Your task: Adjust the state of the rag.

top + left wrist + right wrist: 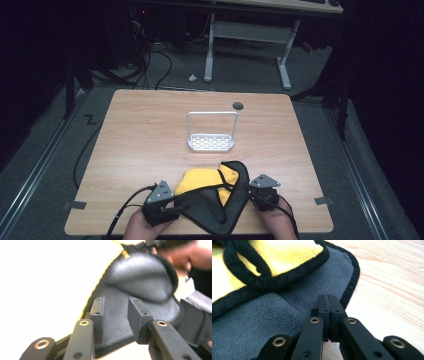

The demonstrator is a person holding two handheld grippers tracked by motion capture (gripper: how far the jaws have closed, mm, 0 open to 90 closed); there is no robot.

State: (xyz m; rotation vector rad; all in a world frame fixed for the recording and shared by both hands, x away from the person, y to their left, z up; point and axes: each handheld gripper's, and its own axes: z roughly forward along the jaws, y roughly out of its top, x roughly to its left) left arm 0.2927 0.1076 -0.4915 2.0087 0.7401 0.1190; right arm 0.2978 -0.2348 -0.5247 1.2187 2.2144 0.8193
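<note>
At the near edge of the table (150, 125), the left gripper (116, 307) has its jaws apart over the grey-and-yellow cloth (215, 192), not pressing it, while the right gripper (328, 302) has its jaws together at the cloth's black-trimmed right border, with a white wire rack (211, 132) well beyond.

one yellow-and-grey microfibre cloth with black edging (215, 192); one white perforated plastic tray with a tall wire loop handle (210, 142); two black two-jaw grippers (one per hand), left (176, 209) and right (248, 192); one light wooden table (150, 135).
</note>
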